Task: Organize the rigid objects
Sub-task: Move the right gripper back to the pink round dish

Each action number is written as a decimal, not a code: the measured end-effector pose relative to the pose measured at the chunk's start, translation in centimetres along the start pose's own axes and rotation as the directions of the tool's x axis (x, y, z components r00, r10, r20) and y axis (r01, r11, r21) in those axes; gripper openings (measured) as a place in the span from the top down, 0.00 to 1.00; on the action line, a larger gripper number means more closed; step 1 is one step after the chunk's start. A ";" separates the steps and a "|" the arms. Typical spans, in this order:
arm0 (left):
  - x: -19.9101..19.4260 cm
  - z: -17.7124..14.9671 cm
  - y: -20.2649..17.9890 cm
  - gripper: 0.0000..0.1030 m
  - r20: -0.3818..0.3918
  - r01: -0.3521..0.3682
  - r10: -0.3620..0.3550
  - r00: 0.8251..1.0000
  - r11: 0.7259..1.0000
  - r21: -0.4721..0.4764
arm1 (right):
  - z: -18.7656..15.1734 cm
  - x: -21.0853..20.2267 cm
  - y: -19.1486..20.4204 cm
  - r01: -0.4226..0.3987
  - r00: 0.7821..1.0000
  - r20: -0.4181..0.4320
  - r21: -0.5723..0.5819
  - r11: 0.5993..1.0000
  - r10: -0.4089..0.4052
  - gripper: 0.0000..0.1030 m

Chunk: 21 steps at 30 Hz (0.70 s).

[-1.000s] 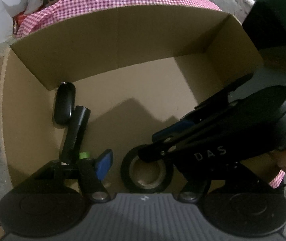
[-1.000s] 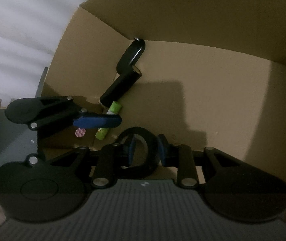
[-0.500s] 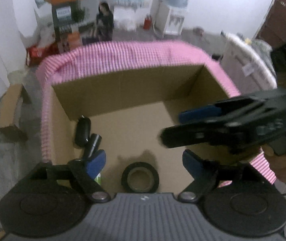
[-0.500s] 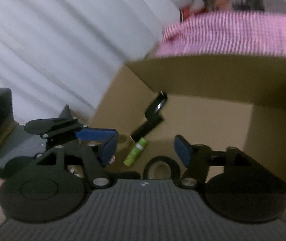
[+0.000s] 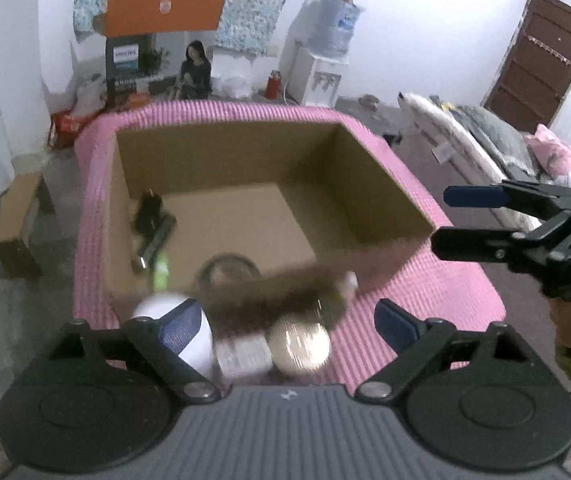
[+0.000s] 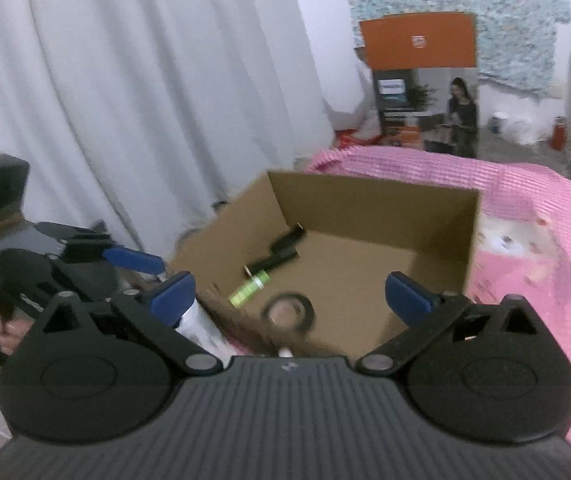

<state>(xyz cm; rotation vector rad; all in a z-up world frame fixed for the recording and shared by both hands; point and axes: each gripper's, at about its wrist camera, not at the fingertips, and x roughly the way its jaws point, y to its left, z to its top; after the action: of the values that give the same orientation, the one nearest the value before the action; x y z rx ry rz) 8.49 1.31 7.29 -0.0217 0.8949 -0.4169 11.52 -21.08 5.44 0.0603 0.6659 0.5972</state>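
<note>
A: White curtains (image 6: 125,80) hang behind; pink checked cloth (image 5: 425,292) covers the worktop. Cardboard box (image 5: 365,184) sits open-topped on it, presumably so items drop straight in.

B: Contents?

A: Tape roll (image 6: 290,311) flat on the box floor near the front wall. Green tube (image 6: 250,289) just beside it. Two dark items, a black cylinder (image 6: 275,261) and a black oval piece (image 6: 287,240), lie toward the left wall, touching or nearly so. All grouped on one side; the right half of the floor is bare.

B: Grippers?

A: Right hand-held gripper (image 6: 289,292): jaws have just been opening, now spread wide, nothing between them. It hangs above the box's near edge, the roll lying free below. Left hand-held gripper (image 5: 289,320): jaws also just widening, spread, empty. Both sit outside the box.

B: Anything left to sort?

A: Yes, in front of the box on the cloth: a white container (image 5: 189,332), a gold-lidded jar (image 5: 299,344), something labelled between them. Blurred, can't identify further. My reading: those are the next candidates.

B: Obstacles?

A: The box's near wall stands between those items and the floor inside; they'd need lifting over it. The grippers are well apart. Water dispenser (image 5: 325,60) and door (image 5: 537,60) far behind, irrelevant.
</note>
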 end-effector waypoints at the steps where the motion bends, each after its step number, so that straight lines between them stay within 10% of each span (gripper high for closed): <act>1: 0.2 -0.9 -0.2 0.08 -0.006 0.001 -0.001 1.000 1.000 -0.004 | -1.1 0.1 0.6 0.032 0.999 -0.011 -0.009 0.999 -0.032 0.01; 6: 1.3 -5.1 -1.2 0.08 -0.043 -0.024 0.025 0.999 0.999 0.026 | -6.1 1.3 3.1 0.160 0.985 -0.058 -0.025 0.987 -0.161 0.01; 21: 6.1 -10.2 -3.4 0.09 -0.107 -0.102 0.121 0.987 0.981 0.163 | -11.8 6.9 4.1 0.041 0.981 -0.192 0.204 0.978 -0.001 0.02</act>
<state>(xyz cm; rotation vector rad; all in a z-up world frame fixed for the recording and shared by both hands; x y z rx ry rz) 2.91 -2.42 -3.12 0.1992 0.9709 -0.3856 6.69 -15.50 -6.82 0.1918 0.9136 0.5151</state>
